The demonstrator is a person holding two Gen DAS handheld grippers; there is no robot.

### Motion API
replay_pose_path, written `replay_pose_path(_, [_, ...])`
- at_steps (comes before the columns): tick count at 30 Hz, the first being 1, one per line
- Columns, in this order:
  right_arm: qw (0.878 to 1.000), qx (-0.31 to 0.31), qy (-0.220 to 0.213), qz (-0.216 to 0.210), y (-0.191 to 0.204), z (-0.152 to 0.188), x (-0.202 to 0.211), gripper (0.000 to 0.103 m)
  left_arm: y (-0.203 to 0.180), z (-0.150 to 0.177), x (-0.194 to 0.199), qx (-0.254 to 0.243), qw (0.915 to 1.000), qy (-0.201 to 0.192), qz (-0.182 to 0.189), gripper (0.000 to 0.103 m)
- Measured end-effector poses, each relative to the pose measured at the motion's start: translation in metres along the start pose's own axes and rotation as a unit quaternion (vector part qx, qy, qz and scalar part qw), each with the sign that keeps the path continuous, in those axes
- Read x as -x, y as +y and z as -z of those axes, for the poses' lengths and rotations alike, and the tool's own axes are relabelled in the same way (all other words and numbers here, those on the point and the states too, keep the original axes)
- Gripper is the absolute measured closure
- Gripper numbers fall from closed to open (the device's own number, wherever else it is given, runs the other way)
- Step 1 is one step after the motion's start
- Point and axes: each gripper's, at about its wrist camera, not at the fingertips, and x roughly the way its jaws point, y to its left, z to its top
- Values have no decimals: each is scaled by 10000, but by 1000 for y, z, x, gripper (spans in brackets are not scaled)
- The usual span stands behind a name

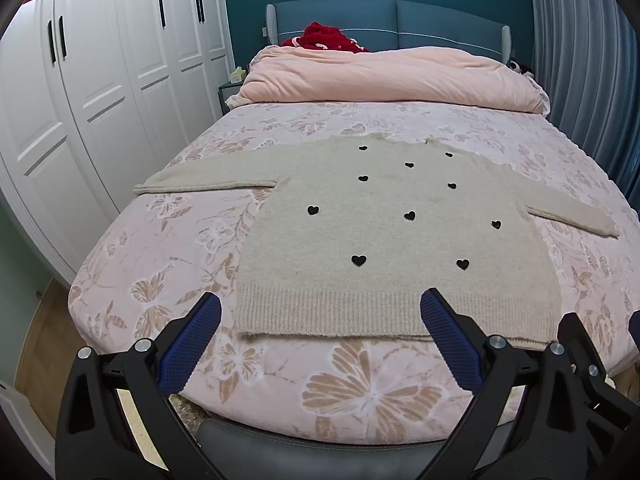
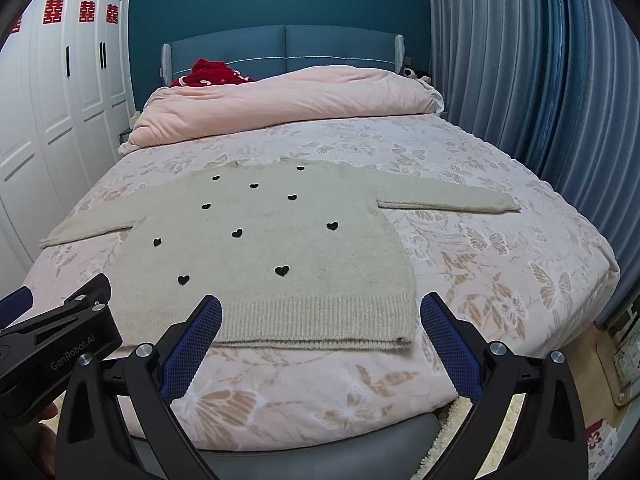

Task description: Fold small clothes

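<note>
A beige knit sweater with small black hearts lies flat on the bed, sleeves spread to both sides, ribbed hem toward me. It also shows in the right wrist view. My left gripper is open and empty, hovering just short of the hem. My right gripper is open and empty, hovering near the hem's right corner. The left gripper's body shows at the left edge of the right wrist view.
The bed has a pink butterfly-print cover. A folded pink duvet and red fabric lie by the blue headboard. White wardrobes stand at the left, blue curtains at the right.
</note>
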Motion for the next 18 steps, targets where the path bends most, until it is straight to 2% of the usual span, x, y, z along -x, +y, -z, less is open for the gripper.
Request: replay_pose_path(18, [10000, -21, -60, 5, -3, -4, 7, 5, -2, -2, 8, 4, 10000, -75, -44, 6])
